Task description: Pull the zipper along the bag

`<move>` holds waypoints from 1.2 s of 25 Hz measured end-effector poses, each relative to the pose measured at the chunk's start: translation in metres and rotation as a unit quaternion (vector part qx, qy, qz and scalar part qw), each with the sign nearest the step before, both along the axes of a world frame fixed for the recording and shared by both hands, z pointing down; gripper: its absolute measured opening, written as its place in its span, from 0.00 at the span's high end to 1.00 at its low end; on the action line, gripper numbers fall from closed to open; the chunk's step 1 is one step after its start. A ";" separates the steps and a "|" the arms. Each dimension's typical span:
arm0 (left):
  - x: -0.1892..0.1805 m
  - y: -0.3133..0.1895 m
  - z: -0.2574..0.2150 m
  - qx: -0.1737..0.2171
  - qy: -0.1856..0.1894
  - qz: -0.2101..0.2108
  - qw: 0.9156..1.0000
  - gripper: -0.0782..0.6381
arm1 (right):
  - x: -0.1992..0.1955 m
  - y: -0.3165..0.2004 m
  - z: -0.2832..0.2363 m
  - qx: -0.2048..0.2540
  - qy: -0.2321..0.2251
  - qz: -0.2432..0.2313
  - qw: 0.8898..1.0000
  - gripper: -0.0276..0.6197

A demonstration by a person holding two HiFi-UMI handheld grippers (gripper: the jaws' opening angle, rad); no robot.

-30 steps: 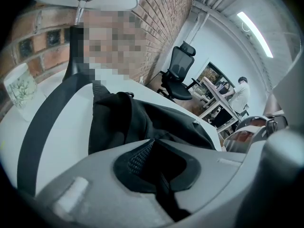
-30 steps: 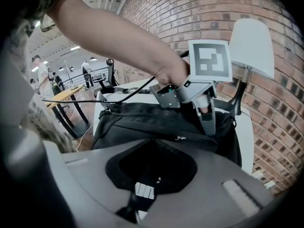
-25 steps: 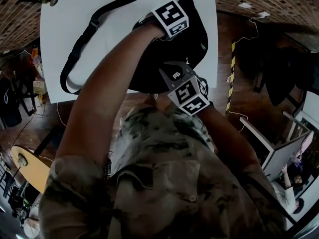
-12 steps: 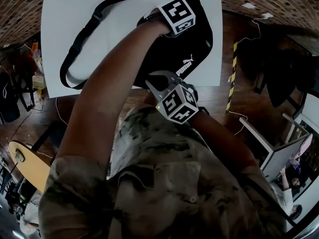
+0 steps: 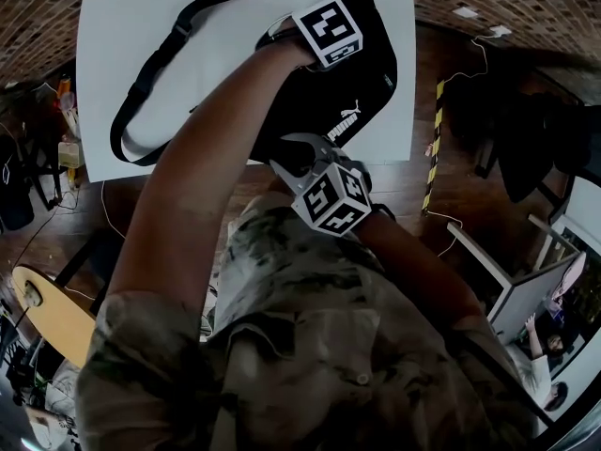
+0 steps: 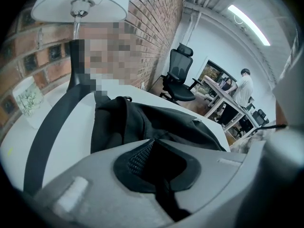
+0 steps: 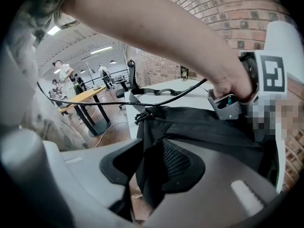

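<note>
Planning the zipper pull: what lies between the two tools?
Head view: the black bag spans from left tool to right tool, whose jaws have just been opening around a fold.

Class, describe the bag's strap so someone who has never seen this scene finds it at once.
Find the white table, where a black bag lies at the near edge. From it the strap runs across the tabletop: a long, thin black loop, unlike the bulky bag.
</note>
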State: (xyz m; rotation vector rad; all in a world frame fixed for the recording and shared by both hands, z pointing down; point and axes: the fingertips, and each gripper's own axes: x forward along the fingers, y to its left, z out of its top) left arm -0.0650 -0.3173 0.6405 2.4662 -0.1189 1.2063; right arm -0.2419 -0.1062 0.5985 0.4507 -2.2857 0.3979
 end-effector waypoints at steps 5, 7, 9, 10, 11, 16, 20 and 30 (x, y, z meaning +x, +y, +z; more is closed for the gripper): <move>-0.008 -0.007 -0.023 0.075 0.019 -0.024 0.997 0.89 | 0.040 0.014 -0.011 -0.004 0.002 0.022 1.000 0.69; -0.018 -0.010 -0.055 0.111 0.045 -0.068 0.990 0.89 | 0.071 0.019 -0.023 -0.003 -0.014 0.046 0.999 0.69; -0.028 -0.005 -0.097 0.138 0.083 -0.122 0.979 0.89 | 0.111 0.025 -0.038 0.007 -0.029 0.064 0.998 0.69; -0.034 0.002 -0.117 0.147 0.105 -0.149 0.972 0.89 | 0.132 0.027 -0.047 0.016 -0.039 0.067 0.997 0.70; -0.040 0.011 -0.137 0.154 0.124 -0.175 0.965 0.89 | 0.153 0.027 -0.057 0.027 -0.053 0.068 0.996 0.70; -0.053 0.098 -0.210 0.209 0.170 -0.287 0.919 0.89 | 0.259 0.035 -0.087 0.074 -0.112 0.059 0.989 0.72; -0.037 0.214 -0.236 0.204 0.190 -0.418 0.864 0.89 | 0.334 0.081 -0.096 0.063 -0.118 0.035 0.990 0.73; 0.031 0.439 -0.271 0.192 0.157 -0.549 0.798 0.89 | 0.386 0.148 -0.143 0.081 -0.159 -0.059 0.982 0.75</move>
